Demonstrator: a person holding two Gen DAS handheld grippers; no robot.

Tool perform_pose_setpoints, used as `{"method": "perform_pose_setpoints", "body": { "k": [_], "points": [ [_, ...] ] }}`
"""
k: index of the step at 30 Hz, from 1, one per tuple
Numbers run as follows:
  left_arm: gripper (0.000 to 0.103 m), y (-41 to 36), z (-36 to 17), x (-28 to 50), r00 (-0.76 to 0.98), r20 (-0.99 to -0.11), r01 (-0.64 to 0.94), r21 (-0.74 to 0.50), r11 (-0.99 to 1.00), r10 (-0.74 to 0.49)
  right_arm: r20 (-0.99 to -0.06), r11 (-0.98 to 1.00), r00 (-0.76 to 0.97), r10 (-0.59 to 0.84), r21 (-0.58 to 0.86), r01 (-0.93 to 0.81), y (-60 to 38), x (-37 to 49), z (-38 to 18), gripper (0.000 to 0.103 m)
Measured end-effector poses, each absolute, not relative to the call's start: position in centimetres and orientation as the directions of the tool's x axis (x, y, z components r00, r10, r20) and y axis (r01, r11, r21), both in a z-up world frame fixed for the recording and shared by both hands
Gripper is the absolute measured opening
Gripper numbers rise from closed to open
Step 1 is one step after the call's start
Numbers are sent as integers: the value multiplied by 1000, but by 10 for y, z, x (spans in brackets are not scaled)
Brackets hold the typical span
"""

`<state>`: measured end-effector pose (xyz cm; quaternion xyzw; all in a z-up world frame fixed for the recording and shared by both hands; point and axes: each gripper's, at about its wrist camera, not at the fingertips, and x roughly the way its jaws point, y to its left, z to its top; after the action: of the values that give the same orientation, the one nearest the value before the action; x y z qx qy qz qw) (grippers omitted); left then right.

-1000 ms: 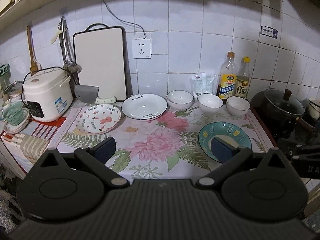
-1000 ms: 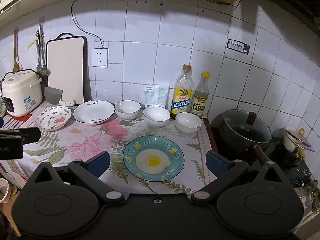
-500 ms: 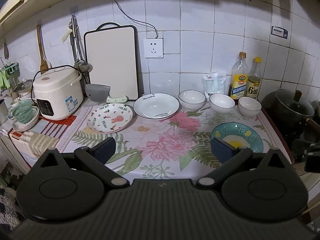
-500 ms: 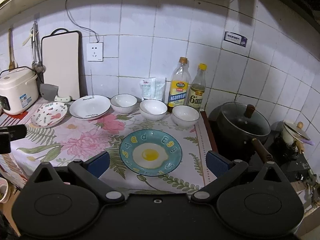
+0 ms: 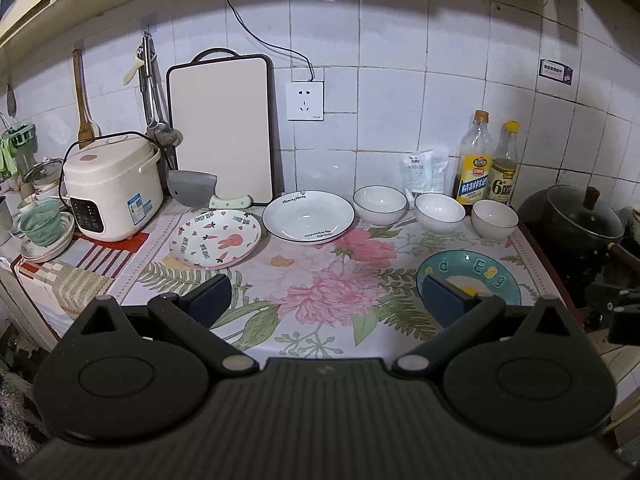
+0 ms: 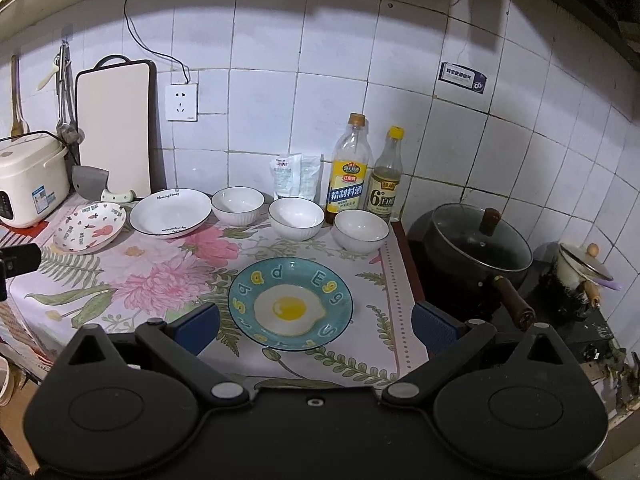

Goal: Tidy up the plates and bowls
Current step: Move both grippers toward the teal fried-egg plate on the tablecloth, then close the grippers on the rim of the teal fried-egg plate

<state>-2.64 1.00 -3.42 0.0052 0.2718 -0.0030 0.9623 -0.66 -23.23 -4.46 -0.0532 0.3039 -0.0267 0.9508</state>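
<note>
Floral plastic cloth [image 6: 168, 280] covers the counter; the glossy round egg plate [image 6: 291, 304] serves as landmark, teal rim with yellow letters, fried-egg print in the middle, nothing on it. Right gripper [image 6: 316, 330] hovers just before the egg plate, its blue-padded tongs spread wide on either side of it, holding nothing. Left gripper [image 5: 326, 300] hangs left of the egg plate, tongs also spread and empty, right pad overlapping the plate's near edge in its view. Behind the egg plate stand three white ribbed bowls in a row, dark thin rims, all empty: left bowl [image 6: 237, 205], middle bowl [image 6: 296, 218], right bowl [image 6: 361, 231]. Left of them, far-left of the egg plate, a shallow white plate [image 6: 170, 212] with black script, empty, touching or nearly touching a rabbit plate [image 6: 90, 227] with carrot pattern, empty. Behind the bowls two plastic bottles [image 6: 366, 176] against the tiled wall. Right of the egg plate a black lidded pot [image 6: 478, 246]. Far left a white rice cooker [image 5: 114, 188] and an upright cutting board [image 5: 220, 128].
</note>
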Motion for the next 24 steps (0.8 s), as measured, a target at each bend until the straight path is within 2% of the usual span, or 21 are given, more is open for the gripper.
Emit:
{"method": "perform_pose_setpoints", "body": {
  "k": [11, 18, 21, 24],
  "points": [
    [103, 4, -31, -21, 833, -553, 13, 16, 1000, -2, -590, 995, 805, -57, -102, -4, -234, -2, -49, 103],
    [103, -4, -13, -12, 843, -528, 97, -34, 995, -100, -591, 997, 807, -17, -67, -29, -244, 9, -53, 103],
    [103, -5, -4, -4, 859, -497, 108, -61, 992, -124, -558, 998, 830, 4, -51, -39, -251, 15, -53, 103],
    [102, -8, -2, 13, 863, -483, 126, -78, 989, -148, -477, 997, 877, 63, -13, -79, -264, 20, -57, 103]
  ]
}}
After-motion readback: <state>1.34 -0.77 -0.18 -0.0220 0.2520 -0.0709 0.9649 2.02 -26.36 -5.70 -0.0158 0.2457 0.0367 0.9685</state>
